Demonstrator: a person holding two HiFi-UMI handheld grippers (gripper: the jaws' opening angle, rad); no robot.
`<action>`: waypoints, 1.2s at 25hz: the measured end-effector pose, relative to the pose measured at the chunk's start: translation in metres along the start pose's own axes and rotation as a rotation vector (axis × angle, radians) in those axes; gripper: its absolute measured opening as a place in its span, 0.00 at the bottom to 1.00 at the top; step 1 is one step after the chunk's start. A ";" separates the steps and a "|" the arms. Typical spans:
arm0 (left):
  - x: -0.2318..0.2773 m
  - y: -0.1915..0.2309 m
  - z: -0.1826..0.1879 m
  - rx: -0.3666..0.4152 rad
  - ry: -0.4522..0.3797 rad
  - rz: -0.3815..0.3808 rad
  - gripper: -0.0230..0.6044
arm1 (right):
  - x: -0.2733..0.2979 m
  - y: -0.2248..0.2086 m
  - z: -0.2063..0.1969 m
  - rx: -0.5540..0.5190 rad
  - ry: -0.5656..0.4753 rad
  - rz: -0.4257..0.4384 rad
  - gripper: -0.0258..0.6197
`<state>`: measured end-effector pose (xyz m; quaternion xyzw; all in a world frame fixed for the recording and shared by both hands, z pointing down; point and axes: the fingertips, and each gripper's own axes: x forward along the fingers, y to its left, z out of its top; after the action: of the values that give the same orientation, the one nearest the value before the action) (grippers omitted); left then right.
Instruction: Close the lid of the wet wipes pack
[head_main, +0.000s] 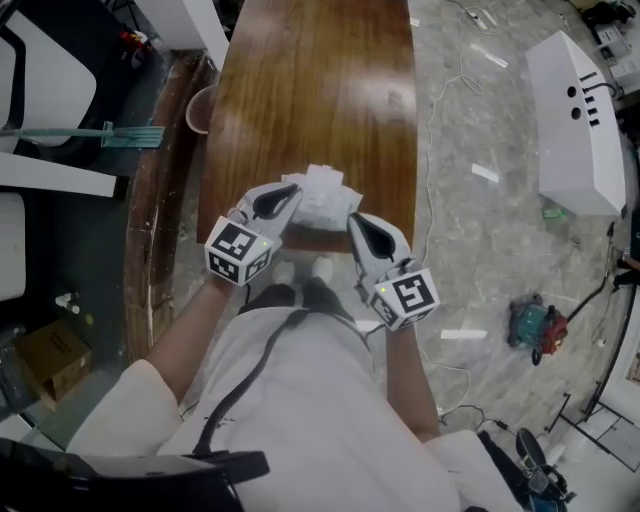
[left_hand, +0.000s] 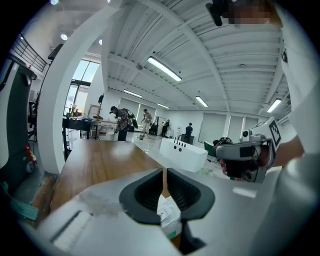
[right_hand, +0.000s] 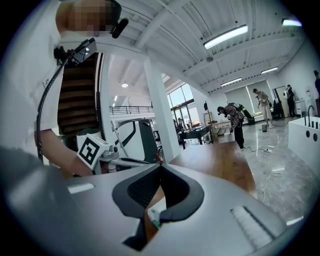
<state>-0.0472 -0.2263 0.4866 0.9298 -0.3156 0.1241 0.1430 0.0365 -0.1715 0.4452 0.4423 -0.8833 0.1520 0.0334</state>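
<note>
The white wet wipes pack (head_main: 322, 198) lies at the near end of the wooden table (head_main: 310, 90); I cannot tell how its lid stands. My left gripper (head_main: 293, 193) is at the pack's left side and my right gripper (head_main: 353, 219) at its right near corner, both close to it. In the left gripper view the left gripper (left_hand: 164, 174) shows only a thin slit between its jaws, nothing in it, with the pack (left_hand: 167, 212) just below. In the right gripper view the right gripper (right_hand: 160, 167) has its tips together, and a green-edged corner of the pack (right_hand: 154, 216) shows underneath.
A pinkish bowl (head_main: 198, 110) sits off the table's left edge. On the floor to the right are a white box (head_main: 575, 125), cables and a red-and-teal tool (head_main: 535, 325). People stand far off in the hall (left_hand: 122, 120).
</note>
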 end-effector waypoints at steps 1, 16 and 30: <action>0.005 0.002 -0.005 -0.002 0.016 -0.003 0.09 | 0.002 -0.003 -0.003 0.002 0.006 0.003 0.05; 0.078 0.042 -0.074 0.010 0.269 -0.114 0.34 | 0.014 -0.041 -0.034 0.037 0.085 0.005 0.05; 0.123 0.054 -0.127 0.032 0.479 -0.234 0.54 | 0.013 -0.067 -0.048 0.064 0.111 -0.009 0.05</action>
<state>-0.0041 -0.2917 0.6543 0.9062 -0.1609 0.3284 0.2122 0.0780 -0.2051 0.5095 0.4378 -0.8729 0.2042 0.0689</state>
